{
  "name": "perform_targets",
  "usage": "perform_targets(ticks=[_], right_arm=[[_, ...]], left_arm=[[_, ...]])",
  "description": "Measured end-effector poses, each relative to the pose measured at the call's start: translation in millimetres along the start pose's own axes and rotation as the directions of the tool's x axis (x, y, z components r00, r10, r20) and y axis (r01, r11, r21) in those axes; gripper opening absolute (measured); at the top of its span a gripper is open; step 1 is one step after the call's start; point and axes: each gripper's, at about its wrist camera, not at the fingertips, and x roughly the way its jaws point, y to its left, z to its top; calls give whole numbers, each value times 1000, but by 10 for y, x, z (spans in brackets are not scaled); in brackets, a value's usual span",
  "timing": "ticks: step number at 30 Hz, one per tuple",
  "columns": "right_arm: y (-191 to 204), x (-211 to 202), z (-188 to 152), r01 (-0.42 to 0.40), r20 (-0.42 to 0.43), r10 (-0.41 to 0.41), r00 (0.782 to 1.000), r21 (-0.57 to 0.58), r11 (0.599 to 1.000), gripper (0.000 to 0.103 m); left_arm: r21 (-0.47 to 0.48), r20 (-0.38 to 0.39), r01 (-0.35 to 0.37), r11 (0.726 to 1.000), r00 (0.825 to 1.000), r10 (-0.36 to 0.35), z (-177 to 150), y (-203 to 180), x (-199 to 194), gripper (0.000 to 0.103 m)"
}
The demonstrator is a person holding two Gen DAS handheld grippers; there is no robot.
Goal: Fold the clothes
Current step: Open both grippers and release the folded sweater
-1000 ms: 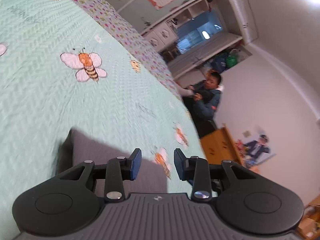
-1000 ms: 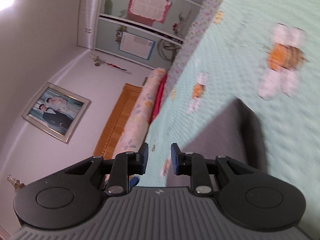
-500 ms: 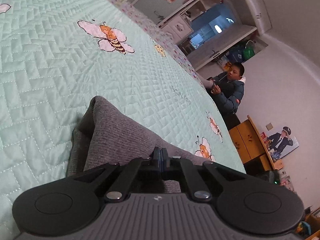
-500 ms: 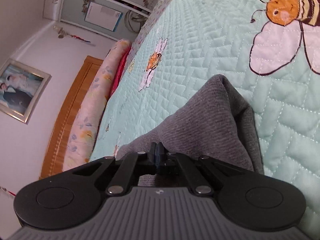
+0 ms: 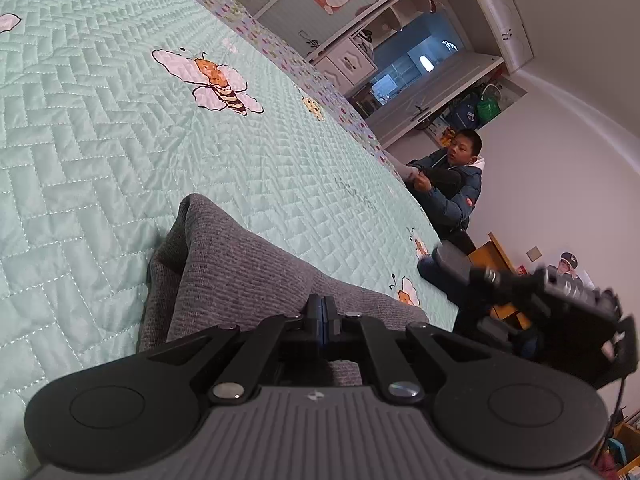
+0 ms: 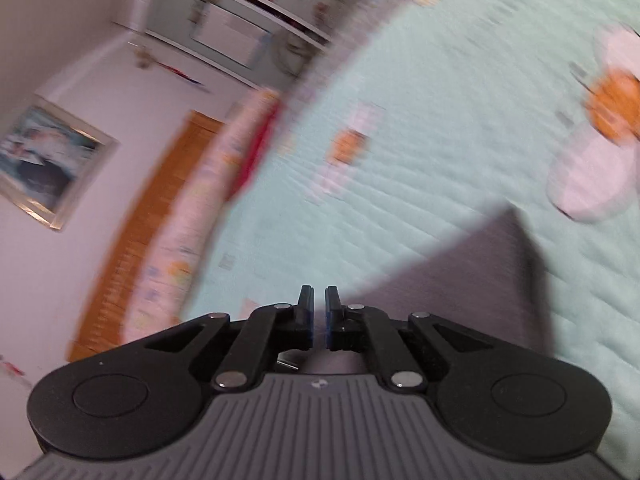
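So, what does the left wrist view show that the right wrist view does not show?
Only the left wrist view: a person in a dark jacket beside the bed, a white cabinet, and the left claw shut on the raised edge of the grey garment.
Only the right wrist view, which is blurred: a framed picture on the wall and a wooden headboard. The right claw is opening its jaws, with nothing between them.
Both: the mint quilt with bee prints and the grey garment lying on it.
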Motion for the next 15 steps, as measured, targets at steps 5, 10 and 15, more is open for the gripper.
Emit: perform_targets(ticks=[5, 10, 15], right_arm=[[-351, 302, -168, 89, -69, -84, 994, 68, 994, 0], [-347, 293, -283, 108, -24, -108, 994, -9, 994, 0], [-344, 289, -299, 95, -19, -95, 995, -12, 995, 0]], left_arm=[[0, -10, -15, 1000, 1000, 15, 1, -14, 15, 4], [-43, -40, -82, 996, 996, 81, 89, -122, -14, 3], [23, 101, -50, 998, 994, 48, 257, -534, -335, 12]])
